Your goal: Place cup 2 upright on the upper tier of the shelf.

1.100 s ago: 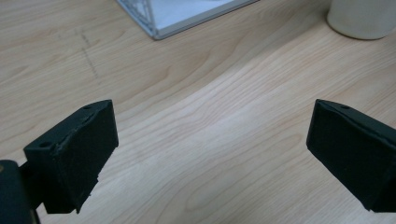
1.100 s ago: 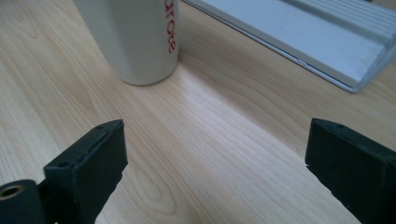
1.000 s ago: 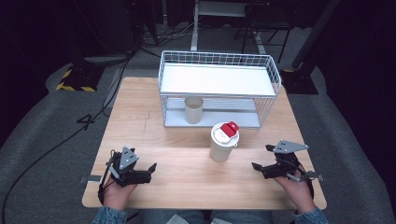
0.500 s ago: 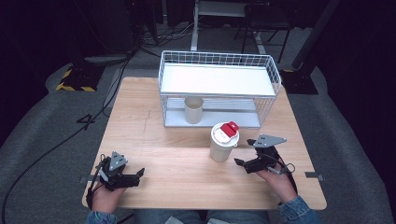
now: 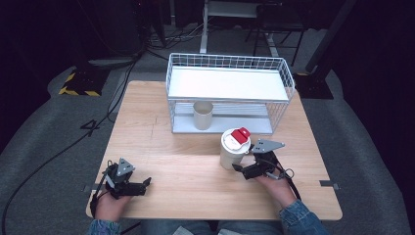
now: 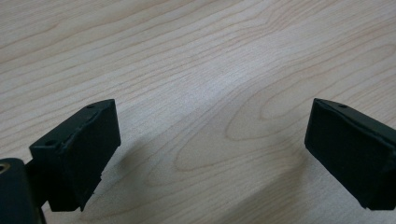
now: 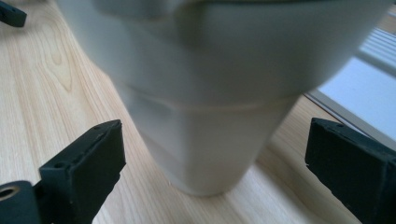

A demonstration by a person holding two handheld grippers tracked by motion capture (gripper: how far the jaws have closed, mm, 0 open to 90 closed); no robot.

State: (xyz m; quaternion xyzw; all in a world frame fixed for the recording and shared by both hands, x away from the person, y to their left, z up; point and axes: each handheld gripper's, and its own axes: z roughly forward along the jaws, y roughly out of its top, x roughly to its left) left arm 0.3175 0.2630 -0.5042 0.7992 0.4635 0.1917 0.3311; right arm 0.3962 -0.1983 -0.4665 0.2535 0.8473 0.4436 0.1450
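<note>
A white lidded cup [image 5: 233, 148] with a red tab [image 5: 240, 134] on its lid stands upright on the wooden table [image 5: 195, 147], in front of the rack. My right gripper [image 5: 241, 170] is just to its right, open, its jaws pointing at the cup's base. Seen from the right gripper view, the cup [image 7: 205, 107] looms close beyond the spread fingers [image 7: 84, 163], apart from them. Low at the table's front left, my left gripper [image 5: 144, 184] stands open over bare wood [image 6: 201, 93]. A second, lidless beige cup [image 5: 202, 115] stands on the rack's lower shelf.
A white wire rack [image 5: 230, 83] with a flat top shelf occupies the table's back half. Its lower shelf [image 7: 355, 88] shows behind the cup in the right gripper view. Dark floor and cables surround the table.
My right gripper has moved left and forward up to the lidded cup. My left gripper has drawn back toward the front left edge.
</note>
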